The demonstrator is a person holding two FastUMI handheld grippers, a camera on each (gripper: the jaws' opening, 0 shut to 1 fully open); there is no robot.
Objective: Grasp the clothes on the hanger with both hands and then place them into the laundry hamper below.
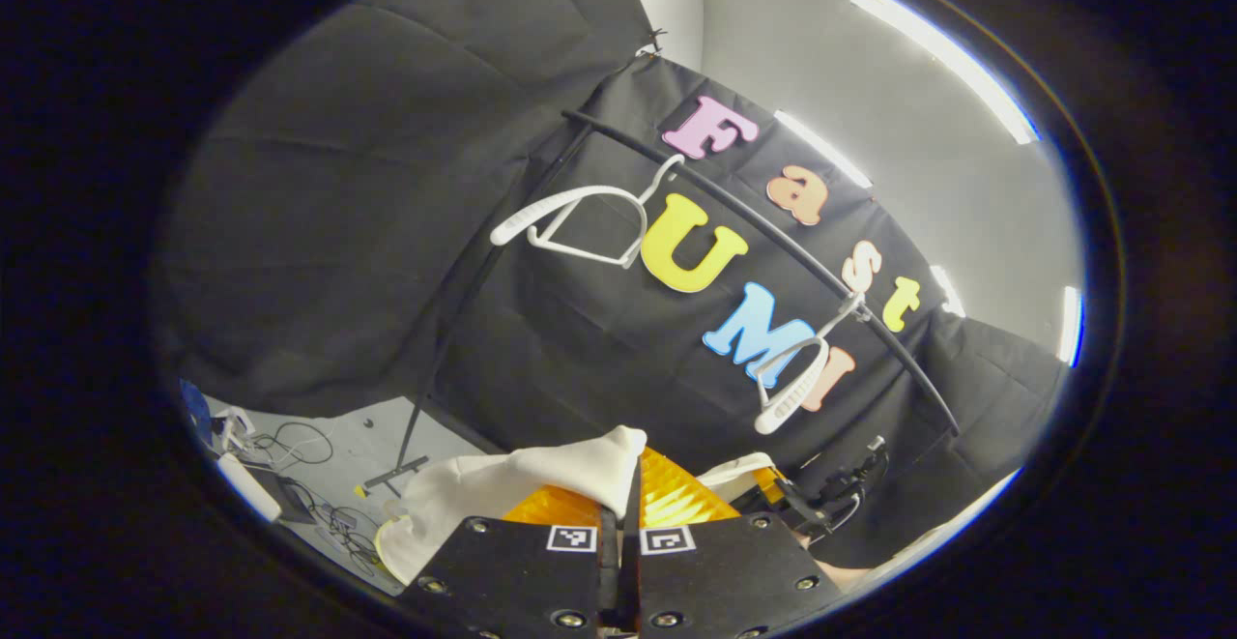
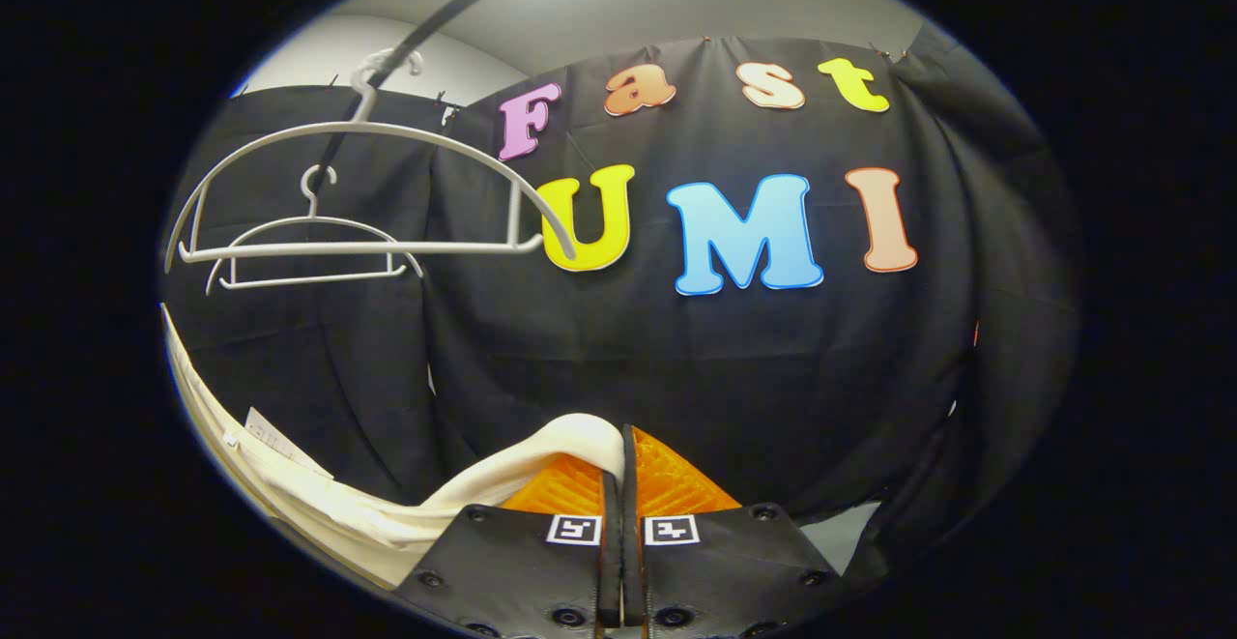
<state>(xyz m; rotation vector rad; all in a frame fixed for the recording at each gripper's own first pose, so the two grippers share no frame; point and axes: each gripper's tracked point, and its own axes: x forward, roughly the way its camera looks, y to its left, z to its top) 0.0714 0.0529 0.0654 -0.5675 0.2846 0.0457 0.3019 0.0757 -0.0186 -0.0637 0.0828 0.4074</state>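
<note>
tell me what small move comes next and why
Probably lower both grippers together toward the hamper. The left gripper and right gripper are each pinched on the cream garment, and both white hangers hang bare on the rail, so it looks freed already.

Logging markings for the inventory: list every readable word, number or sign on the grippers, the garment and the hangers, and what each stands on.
No readable text on any of them.
Square markers on the left gripper and the right gripper: black-and-white patterns, no words.
Sewn-in tag on the cream garment: too blurred to read.
White hangers: no marking visible.
</note>
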